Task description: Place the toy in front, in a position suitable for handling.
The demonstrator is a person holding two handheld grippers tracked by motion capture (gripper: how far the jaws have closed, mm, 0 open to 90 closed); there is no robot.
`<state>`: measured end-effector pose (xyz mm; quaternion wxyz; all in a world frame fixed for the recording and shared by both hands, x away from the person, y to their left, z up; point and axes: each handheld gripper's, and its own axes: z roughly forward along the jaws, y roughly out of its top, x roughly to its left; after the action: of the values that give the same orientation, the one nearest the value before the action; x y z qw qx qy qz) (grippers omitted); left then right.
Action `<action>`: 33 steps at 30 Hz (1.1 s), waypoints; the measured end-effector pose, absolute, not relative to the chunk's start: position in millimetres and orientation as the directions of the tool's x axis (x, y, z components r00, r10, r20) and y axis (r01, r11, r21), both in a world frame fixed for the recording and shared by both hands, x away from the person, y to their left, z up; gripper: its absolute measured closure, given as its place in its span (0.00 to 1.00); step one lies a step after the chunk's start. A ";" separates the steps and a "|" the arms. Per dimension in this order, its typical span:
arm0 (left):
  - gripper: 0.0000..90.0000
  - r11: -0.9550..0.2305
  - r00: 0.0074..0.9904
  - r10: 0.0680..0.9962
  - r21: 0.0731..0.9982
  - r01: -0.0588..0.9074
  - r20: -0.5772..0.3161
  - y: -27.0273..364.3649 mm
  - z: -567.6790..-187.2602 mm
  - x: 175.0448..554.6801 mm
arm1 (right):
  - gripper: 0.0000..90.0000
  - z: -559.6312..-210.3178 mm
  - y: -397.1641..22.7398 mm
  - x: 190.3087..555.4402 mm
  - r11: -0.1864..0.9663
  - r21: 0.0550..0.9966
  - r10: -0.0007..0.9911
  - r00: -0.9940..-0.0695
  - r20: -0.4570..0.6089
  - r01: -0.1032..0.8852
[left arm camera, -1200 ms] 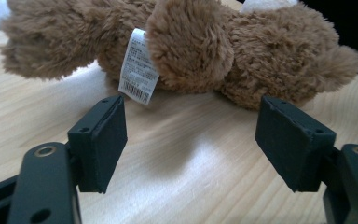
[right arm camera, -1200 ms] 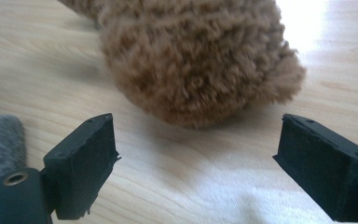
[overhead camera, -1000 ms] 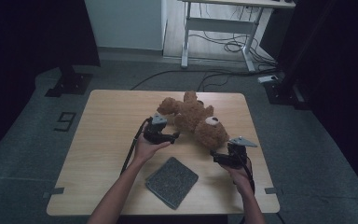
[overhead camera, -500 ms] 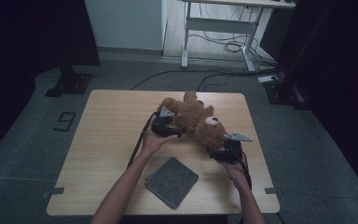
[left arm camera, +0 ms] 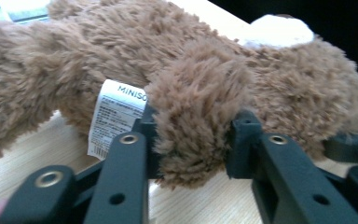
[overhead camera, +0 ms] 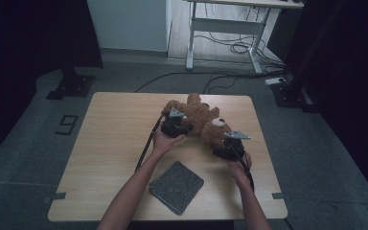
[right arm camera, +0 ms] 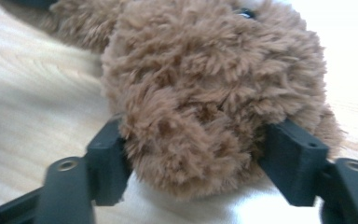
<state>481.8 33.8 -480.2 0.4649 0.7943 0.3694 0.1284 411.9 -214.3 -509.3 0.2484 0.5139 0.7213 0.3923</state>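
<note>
A brown teddy bear (overhead camera: 196, 114) lies on its back at the far middle of the wooden table (overhead camera: 120, 139). My left gripper (overhead camera: 184, 125) is at the bear's near side. In the left gripper view its jaws have just been closing and its pads (left arm camera: 240, 140) squeeze a furry limb (left arm camera: 193, 126) beside a white label (left arm camera: 116, 116). My right gripper (overhead camera: 220, 143) is at the bear's head (overhead camera: 216, 130). In the right gripper view its jaws have just been closing too, and the pads (right arm camera: 292, 158) press into the fur of the head (right arm camera: 200, 102) on both sides.
A grey felt pad (overhead camera: 176, 186) lies near the table's front edge between the person's forearms. A black cable (overhead camera: 146, 146) trails from the left gripper across the table. A desk frame (overhead camera: 220, 28) and cables stand on the floor beyond the table.
Both hands have moved forward to the bear. The left gripper went up and right to its side, the right gripper up and left to its head. Both now grip fur.
</note>
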 end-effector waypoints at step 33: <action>0.84 -0.238 0.690 0.718 0.900 0.364 -0.090 87.4 -414.3 421.4 | 0.77 -473.3 -189.7 409.6 0.170 0.915 0.852 -0.521 0.051 0.367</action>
<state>421.4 87.4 -414.3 0.5065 0.7672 0.3528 0.1745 409.6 -189.7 -473.3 0.2488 0.4214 0.7233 0.4873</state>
